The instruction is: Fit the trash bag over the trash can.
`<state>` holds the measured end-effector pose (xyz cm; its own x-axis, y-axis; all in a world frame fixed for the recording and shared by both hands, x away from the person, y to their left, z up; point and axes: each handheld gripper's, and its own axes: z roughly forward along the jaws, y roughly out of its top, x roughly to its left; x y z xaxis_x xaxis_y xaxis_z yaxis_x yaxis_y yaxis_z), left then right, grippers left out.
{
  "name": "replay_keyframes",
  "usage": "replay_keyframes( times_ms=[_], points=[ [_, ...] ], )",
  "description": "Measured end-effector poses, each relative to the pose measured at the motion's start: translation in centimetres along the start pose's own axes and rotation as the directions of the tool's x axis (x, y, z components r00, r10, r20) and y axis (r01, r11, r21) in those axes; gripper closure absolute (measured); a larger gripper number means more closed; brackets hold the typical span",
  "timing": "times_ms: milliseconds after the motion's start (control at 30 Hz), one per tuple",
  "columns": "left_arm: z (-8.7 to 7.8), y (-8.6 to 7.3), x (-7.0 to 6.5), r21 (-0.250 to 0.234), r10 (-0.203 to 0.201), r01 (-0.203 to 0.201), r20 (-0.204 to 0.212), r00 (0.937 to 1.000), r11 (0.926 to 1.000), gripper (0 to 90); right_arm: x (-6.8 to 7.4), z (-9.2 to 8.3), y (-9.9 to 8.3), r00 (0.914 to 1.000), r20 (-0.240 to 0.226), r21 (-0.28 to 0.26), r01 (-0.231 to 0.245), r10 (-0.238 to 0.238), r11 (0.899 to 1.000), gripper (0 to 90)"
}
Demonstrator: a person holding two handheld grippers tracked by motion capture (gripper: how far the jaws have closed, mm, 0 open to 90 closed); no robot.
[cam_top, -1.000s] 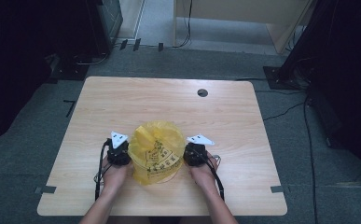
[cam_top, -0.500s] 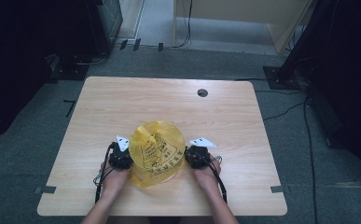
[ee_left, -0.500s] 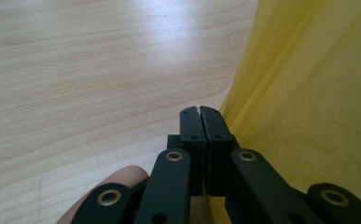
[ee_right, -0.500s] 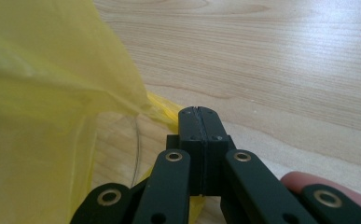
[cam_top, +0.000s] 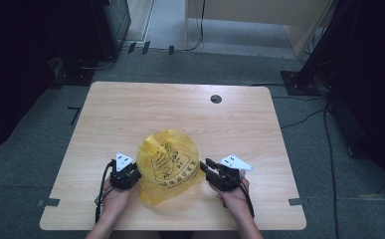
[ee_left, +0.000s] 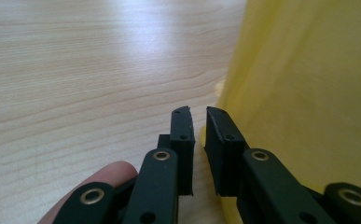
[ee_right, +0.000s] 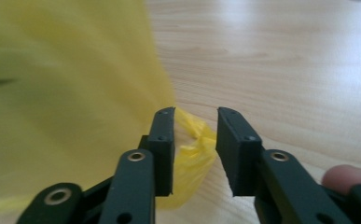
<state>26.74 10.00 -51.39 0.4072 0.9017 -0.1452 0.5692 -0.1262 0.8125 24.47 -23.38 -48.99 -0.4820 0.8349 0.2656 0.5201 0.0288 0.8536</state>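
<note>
Yellow plastic bag (cam_top: 167,167) is sitting puffed up on the surface (cam_top: 180,107) between both grippers. Being so light, it could slump or slide away. Left gripper (ee_left: 197,114) has just been opening, slightly parted, apparently gripping nothing. Right gripper (ee_right: 194,116) is opening wider around a twisted handle, probably released.

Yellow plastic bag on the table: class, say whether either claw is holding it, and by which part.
Neither. Both claws have just been opening: the left claw stands beside the yellow bag, and a twisted corner lies loose in the right claw.
</note>
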Motion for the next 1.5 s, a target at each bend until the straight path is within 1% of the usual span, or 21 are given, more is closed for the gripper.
replay_keyframes(
  times_ms=[67, 100, 267, 300, 333, 367, 400, 467, 500, 600, 700, 733, 833, 867, 900, 933, 1000, 1067, 1200, 1400, 1500],
  points=[
    [-0.8, -0.4, 0.2, -0.039, -0.02, 0.021, 0.013, 0.9997, 0.999, 79.2, 0.1, -1.4, 0.4, 0.9985, -0.039, -0.013, 0.038, -0.038, 0.999, 65.0],
    [-1.0, -0.3, 0.5, -0.039, -0.022, 0.023, 0.024, 0.9995, 0.999, 76.5, -0.1, -2.5, 0.6, 0.994, -0.092, -0.029, 0.057, -0.06, 0.998, 64.0],
    [-1.6, -0.1, 1.4, -0.056, -0.075, 0.075, 0.014, 0.9971, 0.9956, 72.6, -0.6, -3.4, 0.3, 0.9849, -0.138, -0.044, 0.099, -0.104, 0.994, 61.9],
    [-1.8, 0.0, 1.4, -0.062, -0.075, 0.076, 0.01, 0.9971, 0.9952, 71.0, -0.6, -3.6, -0.1, 0.9748, -0.174, -0.043, 0.134, -0.139, 0.99, 58.9],
    [-1.9, 0.0, 1.3, -0.07, -0.079, 0.079, 0.012, 0.9968, 0.9944, 71.0, -0.6, -3.6, -0.1, 0.9748, -0.174, -0.043, 0.134, -0.139, 0.99, 58.9],
    [-2.2, 0.2, 1.2, -0.076, -0.076, 0.078, 0.019, 0.9969, 0.994, 69.1, -0.6, -3.4, -0.6, 0.9643, -0.199, -0.04, 0.171, -0.175, 0.984, 54.4],
    [-2.2, 0.2, 1.2, -0.076, -0.076, 0.078, 0.019, 0.9969, 0.994, 68.7, -0.6, -3.4, -0.6, 0.9643, -0.199, -0.04, 0.171, -0.175, 0.984, 54.4],
    [-2.3, 0.4, 0.7, -0.083, -0.061, 0.062, 0.026, 0.9978, 0.9946, 68.3, -0.5, -3.0, -1.3, 0.952, -0.218, -0.022, 0.216, -0.215, 0.976, 50.1],
    [-2.3, 0.5, 0.4, -0.087, -0.047, 0.05, 0.028, 0.9985, 0.995, 67.5, -0.4, -2.6, -1.7, 0.9438, -0.215, -0.004, 0.256, -0.251, 0.967, 45.6],
    [-2.3, 0.5, 0.2, -0.088, -0.039, 0.041, 0.031, 0.9988, 0.9953, 66.9, -0.3, -2.6, -1.8, 0.9414, -0.213, -0.01, 0.266, -0.262, 0.964, 43.7],
    [-2.1, 0.4, -0.1, -0.077, -0.022, 0.025, 0.039, 0.999, 0.9967, 66.5, 0.2, -2.8, -1.7, 0.9345, -0.221, -0.064, 0.271, -0.279, 0.96, 42.9],
    [-2.1, 0.4, -0.3, -0.075, -0.021, 0.024, 0.04, 0.999, 0.9969, 66.4, 0.4, -2.8, -1.6, 0.9338, -0.218, -0.076, 0.274, -0.284, 0.959, 44.7],
    [-2.0, 0.4, -0.5, -0.073, -0.011, 0.014, 0.043, 0.999, 0.9972, 67.1, 1.4, -2.6, -1.5, 0.9337, -0.192, -0.133, 0.28, -0.302, 0.951, 74.2],
    [-2.0, 0.4, -0.5, -0.073, -0.012, 0.015, 0.042, 0.999, 0.9972, 67.1, 1.4, -2.6, -1.5, 0.9337, -0.192, -0.133, 0.28, -0.302, 0.951, 74.2],
    [-2.0, 0.4, -0.5, -0.072, -0.014, 0.018, 0.045, 0.9989, 0.9972, 67.2, 1.6, -2.3, -1.6, 0.9315, -0.204, -0.123, 0.281, -0.301, 0.952, 87.3],
    [-2.0, 0.4, -0.5, -0.072, -0.014, 0.018, 0.045, 0.9989, 0.9972, 67.1, 1.6, -1.9, -1.8, 0.9318, -0.198, -0.1, 0.289, -0.304, 0.952, 89.9],
    [-1.9, 0.3, -0.5, -0.07, -0.011, 0.014, 0.045, 0.9989, 0.9974, 67.8, 1.6, -1.7, -1.9, 0.9333, -0.194, -0.081, 0.291, -0.302, 0.953, 90.0],
    [-1.8, 0.3, -0.6, -0.068, -0.011, 0.014, 0.041, 0.9991, 0.9976, 68.4, 1.6, -0.7, -2.4, 0.9418, -0.199, -0.005, 0.276, -0.271, 0.961, 90.0],
    [-1.7, 0.2, -0.5, -0.065, -0.01, 0.013, 0.042, 0.9991, 0.9978, 68.4, 1.7, 0.6, -3.1, 0.9526, -0.208, 0.102, 0.246, -0.222, 0.964, 90.0],
    [-1.7, 0.2, -0.6, -0.065, -0.011, 0.013, 0.04, 0.9991, 0.9978, 68.8, 1.5, 1.4, -3.4, 0.9643, -0.19, 0.183, 0.219, -0.184, 0.958, 90.0],
    [-1.7, 0.2, -0.7, -0.066, -0.008, 0.011, 0.037, 0.9993, 0.9978, 69.4, 1.4, 1.6, -3.6, 0.9703, -0.179, 0.236, 0.203, -0.163, 0.95, 90.0]
  ],
)
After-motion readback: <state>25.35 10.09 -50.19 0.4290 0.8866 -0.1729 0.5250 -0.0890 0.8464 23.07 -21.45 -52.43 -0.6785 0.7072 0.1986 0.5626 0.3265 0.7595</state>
